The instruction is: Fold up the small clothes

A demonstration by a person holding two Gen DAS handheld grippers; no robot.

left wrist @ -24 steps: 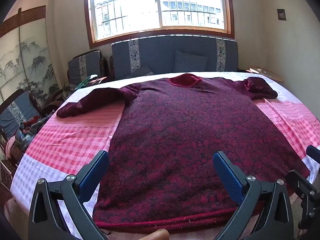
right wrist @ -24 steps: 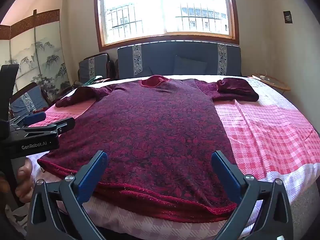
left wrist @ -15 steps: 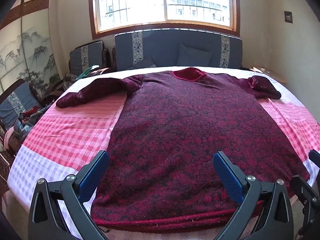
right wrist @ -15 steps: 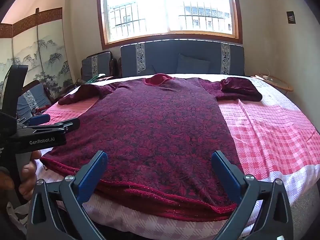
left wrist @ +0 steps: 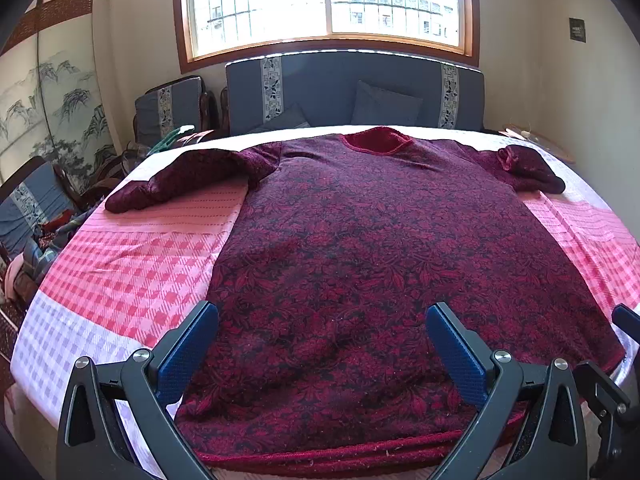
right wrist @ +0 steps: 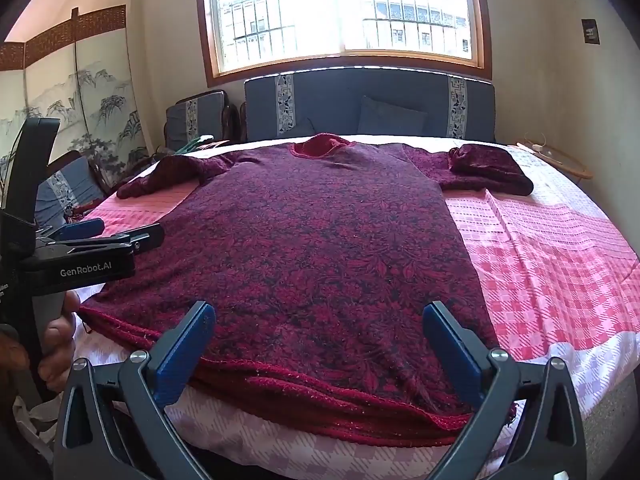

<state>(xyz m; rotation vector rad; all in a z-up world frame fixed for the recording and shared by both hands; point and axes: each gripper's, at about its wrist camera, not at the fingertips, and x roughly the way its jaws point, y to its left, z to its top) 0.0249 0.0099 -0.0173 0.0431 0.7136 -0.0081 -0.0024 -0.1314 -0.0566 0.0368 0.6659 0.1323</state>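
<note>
sweater (left wrist: 384, 272) lies flat on bed (left wrist: 120, 272), collar at far end, hem nearest, both sleeves out to sides. left gripper (left wrist: 322, 344) and right gripper (right wrist: 318, 342) hang above hem, jaws spread wide, nothing between pads. looks like pre-grasp for first fold imo. tips: pick one move, sleeve in or hem up. go for hem corners, not middle. pinch both layers, knit looks thick and floppy. lift both sides evenly or body skews. right sleeve (right wrist: 492, 172) already bunched, flatten first.
</note>
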